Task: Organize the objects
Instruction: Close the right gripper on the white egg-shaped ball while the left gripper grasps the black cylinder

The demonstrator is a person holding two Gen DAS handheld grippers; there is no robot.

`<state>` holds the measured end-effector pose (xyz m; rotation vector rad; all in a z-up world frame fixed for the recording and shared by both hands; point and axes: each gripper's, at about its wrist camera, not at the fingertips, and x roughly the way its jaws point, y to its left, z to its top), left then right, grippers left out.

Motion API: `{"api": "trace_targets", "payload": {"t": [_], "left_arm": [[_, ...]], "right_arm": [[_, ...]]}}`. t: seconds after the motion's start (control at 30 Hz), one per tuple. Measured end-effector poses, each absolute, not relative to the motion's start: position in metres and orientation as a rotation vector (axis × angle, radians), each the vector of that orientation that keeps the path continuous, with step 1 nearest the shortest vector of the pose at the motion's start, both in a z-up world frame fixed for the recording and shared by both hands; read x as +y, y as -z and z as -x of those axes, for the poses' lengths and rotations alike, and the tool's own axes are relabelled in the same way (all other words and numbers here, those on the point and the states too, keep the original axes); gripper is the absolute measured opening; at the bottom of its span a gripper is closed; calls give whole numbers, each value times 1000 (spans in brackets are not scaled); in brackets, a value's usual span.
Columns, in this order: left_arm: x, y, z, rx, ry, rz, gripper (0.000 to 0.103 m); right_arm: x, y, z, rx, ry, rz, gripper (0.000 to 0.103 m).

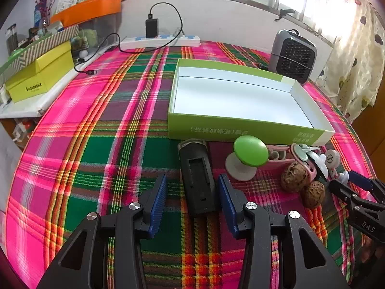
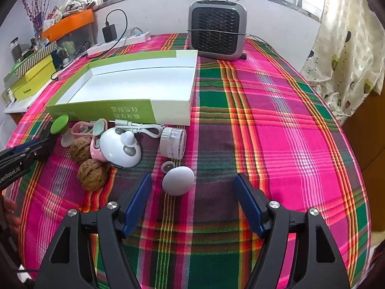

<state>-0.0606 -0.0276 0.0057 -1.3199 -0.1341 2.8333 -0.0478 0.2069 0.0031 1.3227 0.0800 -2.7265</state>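
An empty green-and-white box [image 1: 235, 101] [image 2: 134, 84] lies open on the plaid tablecloth. In front of it lie a black rectangular device [image 1: 197, 180], a green-topped knob [image 1: 250, 154] [image 2: 60, 125], two walnuts [image 1: 294, 177] [image 2: 92, 174], a white panda gadget [image 2: 120, 148], a clear jar [image 2: 173, 143] and a white egg [image 2: 178, 180]. My left gripper [image 1: 192, 185] is open with the black device between its fingers. My right gripper [image 2: 192, 185] is open just behind the egg.
A grey fan heater [image 2: 216, 31] [image 1: 292, 56] stands at the table's far edge. A power strip [image 1: 160, 41] with a charger lies at the back. Yellow boxes [image 1: 39, 77] and an orange tray [image 1: 89, 9] sit on a shelf to the left. A curtain [image 2: 344, 55] hangs right.
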Motion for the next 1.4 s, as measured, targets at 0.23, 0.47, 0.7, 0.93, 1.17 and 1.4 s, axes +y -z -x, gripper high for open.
{"api": "trace_targets", "payload": {"t": [0.23,0.47,0.7,0.93,1.17,1.4], "left_arm": [[-30,-6,64,-148,-2827,1329,41],[-31,-6,64,-143,-2832,1340,35],[-32,-6,64,-130,-2834,1351,26],[-32,-6,63,-129,-2833,1353,25],[-31,-6,62,-128,-2835,1355,25],[-32,-6,61,-128,-2833,1356,25]], "right_arm": [[212,-5,47,59,2750,-1321,60],[214,-5,46,55,2756,-1309,45],[213,-6,46,53,2755,-1304,34],[215,-6,45,50,2751,-1298,27],[217,-11,42,46,2765,-1270,22],[219,-10,43,5,2739,-1267,22]]}}
